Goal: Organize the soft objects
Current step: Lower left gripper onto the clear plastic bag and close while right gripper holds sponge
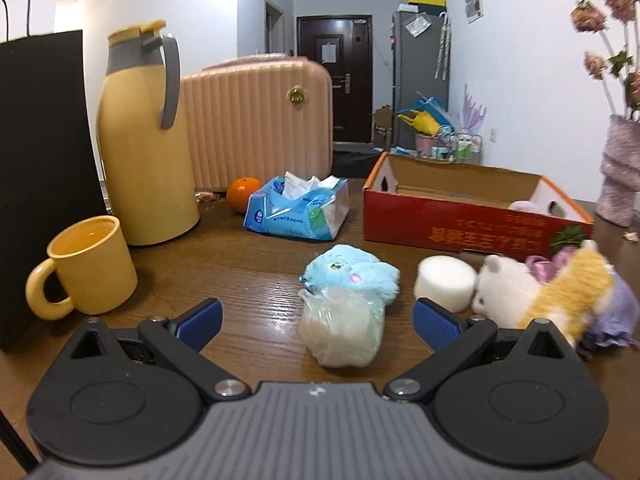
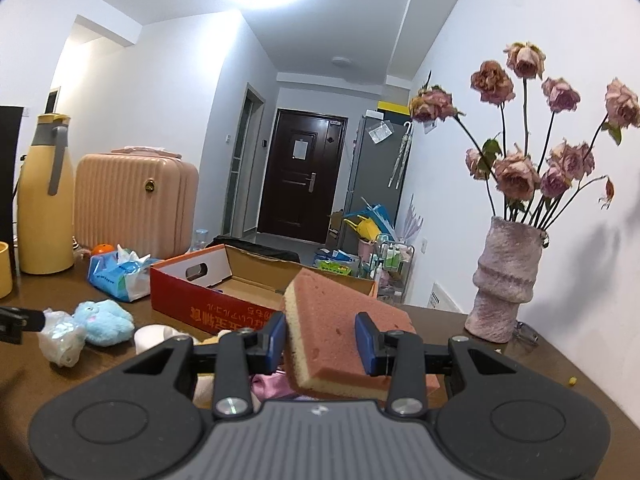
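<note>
My right gripper (image 2: 322, 338) is shut on a pink and yellow sponge (image 2: 340, 332), held above the table in front of the red cardboard box (image 2: 200, 300). My left gripper (image 1: 316, 320) is open and empty. Between its fingers on the table lies a pale bagged soft ball (image 1: 340, 330), with a blue plush toy (image 1: 352, 274) just behind. A white round sponge (image 1: 444, 282) and a white and yellow plush toy (image 1: 532, 292) lie to the right, in front of the box (image 1: 460, 220). The blue plush (image 2: 106, 320) and bagged ball (image 2: 62, 338) also show in the right wrist view.
A yellow mug (image 1: 86, 264), yellow thermos (image 1: 146, 136), black bag (image 1: 40, 168), orange (image 1: 242, 194), tissue pack (image 1: 298, 208) and pink suitcase (image 1: 256, 120) stand at the left and back. A vase of dried flowers (image 2: 506, 280) stands at the right.
</note>
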A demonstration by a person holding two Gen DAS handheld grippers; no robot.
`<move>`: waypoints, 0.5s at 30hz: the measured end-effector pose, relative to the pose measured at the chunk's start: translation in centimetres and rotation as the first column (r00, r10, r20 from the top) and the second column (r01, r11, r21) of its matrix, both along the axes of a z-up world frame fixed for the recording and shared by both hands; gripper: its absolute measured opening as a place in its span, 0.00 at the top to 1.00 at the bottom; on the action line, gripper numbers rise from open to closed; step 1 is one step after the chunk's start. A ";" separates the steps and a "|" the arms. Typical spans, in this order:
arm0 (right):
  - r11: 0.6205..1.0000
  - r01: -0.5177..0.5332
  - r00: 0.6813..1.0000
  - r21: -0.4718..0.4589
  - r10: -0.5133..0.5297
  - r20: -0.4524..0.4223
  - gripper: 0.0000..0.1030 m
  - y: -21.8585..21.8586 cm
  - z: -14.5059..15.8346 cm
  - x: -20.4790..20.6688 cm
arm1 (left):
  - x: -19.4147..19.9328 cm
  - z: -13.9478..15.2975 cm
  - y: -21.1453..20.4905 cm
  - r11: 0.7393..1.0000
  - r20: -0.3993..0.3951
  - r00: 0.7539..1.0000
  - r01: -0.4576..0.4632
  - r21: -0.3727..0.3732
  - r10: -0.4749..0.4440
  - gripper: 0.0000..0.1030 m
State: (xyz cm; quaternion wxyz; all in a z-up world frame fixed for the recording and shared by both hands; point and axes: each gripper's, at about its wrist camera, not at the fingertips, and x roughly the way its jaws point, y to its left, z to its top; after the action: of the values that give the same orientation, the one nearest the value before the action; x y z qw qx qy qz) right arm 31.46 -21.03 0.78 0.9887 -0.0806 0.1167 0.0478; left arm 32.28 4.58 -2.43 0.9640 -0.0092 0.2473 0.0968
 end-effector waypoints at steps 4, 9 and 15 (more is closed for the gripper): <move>0.999 0.004 1.000 0.036 -0.003 -0.013 0.65 0.1 -1.5 1.1 | 2.5 -1.6 0.5 1.000 -0.014 1.000 -0.019 -0.011 0.019 0.00; 0.999 -0.009 1.000 0.035 0.010 -0.014 0.64 0.2 -2.0 0.9 | 4.5 -2.8 0.8 1.000 -0.032 0.999 -0.025 0.016 0.025 0.02; 0.999 -0.009 1.000 0.037 0.009 -0.017 0.64 0.2 -2.3 0.8 | 5.4 -3.5 1.3 1.000 -0.088 0.996 0.012 -0.011 -0.013 0.57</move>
State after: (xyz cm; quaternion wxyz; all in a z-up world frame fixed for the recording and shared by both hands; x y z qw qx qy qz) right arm 32.28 -20.79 -1.49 0.9888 -0.0624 0.1238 0.0551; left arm 37.64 5.91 -5.94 0.9526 -0.0087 0.2904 0.0899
